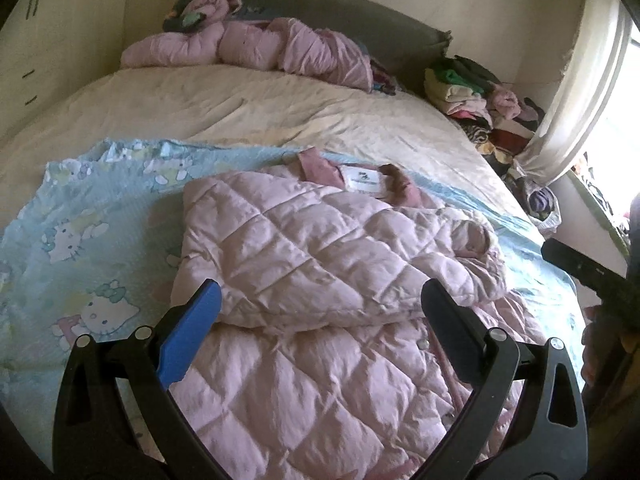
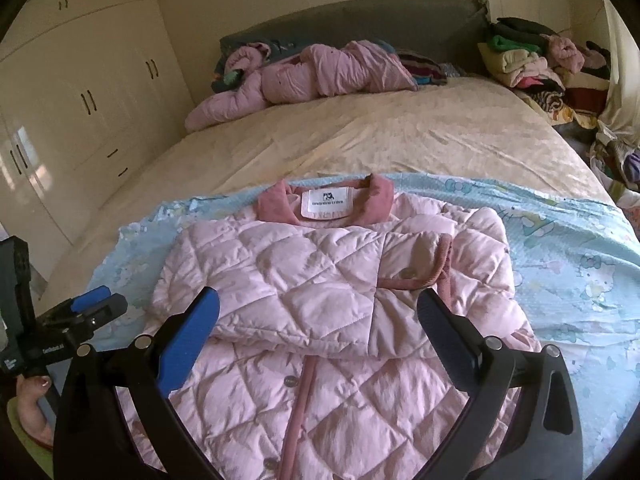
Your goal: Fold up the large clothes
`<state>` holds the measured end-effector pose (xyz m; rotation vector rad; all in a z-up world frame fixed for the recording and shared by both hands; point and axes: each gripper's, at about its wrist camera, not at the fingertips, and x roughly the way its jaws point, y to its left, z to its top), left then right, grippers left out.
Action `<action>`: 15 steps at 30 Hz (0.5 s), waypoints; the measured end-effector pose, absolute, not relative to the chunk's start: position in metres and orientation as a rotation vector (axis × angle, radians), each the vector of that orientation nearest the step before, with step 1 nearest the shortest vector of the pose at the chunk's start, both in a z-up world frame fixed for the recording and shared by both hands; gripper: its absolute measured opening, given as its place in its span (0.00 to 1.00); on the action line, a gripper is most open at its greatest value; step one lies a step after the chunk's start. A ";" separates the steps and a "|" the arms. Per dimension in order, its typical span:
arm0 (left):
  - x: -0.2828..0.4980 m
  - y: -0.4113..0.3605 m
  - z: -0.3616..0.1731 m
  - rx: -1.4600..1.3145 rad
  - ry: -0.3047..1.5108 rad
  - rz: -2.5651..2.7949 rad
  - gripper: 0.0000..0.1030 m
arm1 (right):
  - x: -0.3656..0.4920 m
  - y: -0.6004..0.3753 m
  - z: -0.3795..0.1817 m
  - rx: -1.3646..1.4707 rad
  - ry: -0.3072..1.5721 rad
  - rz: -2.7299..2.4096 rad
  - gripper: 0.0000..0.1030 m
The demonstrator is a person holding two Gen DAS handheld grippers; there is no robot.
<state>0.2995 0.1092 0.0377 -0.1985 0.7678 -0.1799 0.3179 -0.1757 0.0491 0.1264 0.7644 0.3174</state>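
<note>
A pink quilted jacket (image 1: pixel 320 264) lies on a light blue cartoon-print sheet (image 1: pixel 88 216) at the near end of the bed. Its sleeves are folded across the chest, and its darker pink collar with a white label (image 2: pixel 326 204) points toward the headboard. My left gripper (image 1: pixel 320 300) hovers open and empty over the jacket's lower front. My right gripper (image 2: pixel 318 308) is also open and empty over the jacket (image 2: pixel 328 280), above the folded sleeves. The left gripper also shows in the right wrist view (image 2: pixel 94 300) at the left edge.
A second crumpled pink jacket (image 1: pixel 256 46) lies near the grey headboard (image 2: pixel 360 20). Stacks of folded clothes (image 1: pixel 480 96) sit at the bed's far right corner by a curtain (image 1: pixel 580 92). White wardrobes (image 2: pixel 80 92) stand to the left. The beige bedspread (image 2: pixel 340 140) stretches beyond the sheet.
</note>
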 end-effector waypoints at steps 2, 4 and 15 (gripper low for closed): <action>0.293 0.107 0.043 -0.180 0.757 -0.174 0.91 | 0.311 -0.178 0.054 0.124 0.750 0.318 0.96; 0.288 0.108 0.046 -0.183 0.749 -0.166 0.91 | 0.304 -0.180 0.060 0.126 0.740 0.322 0.96; 0.251 0.107 0.055 -0.183 0.725 -0.144 0.91 | 0.268 -0.191 0.081 0.120 0.684 0.326 0.96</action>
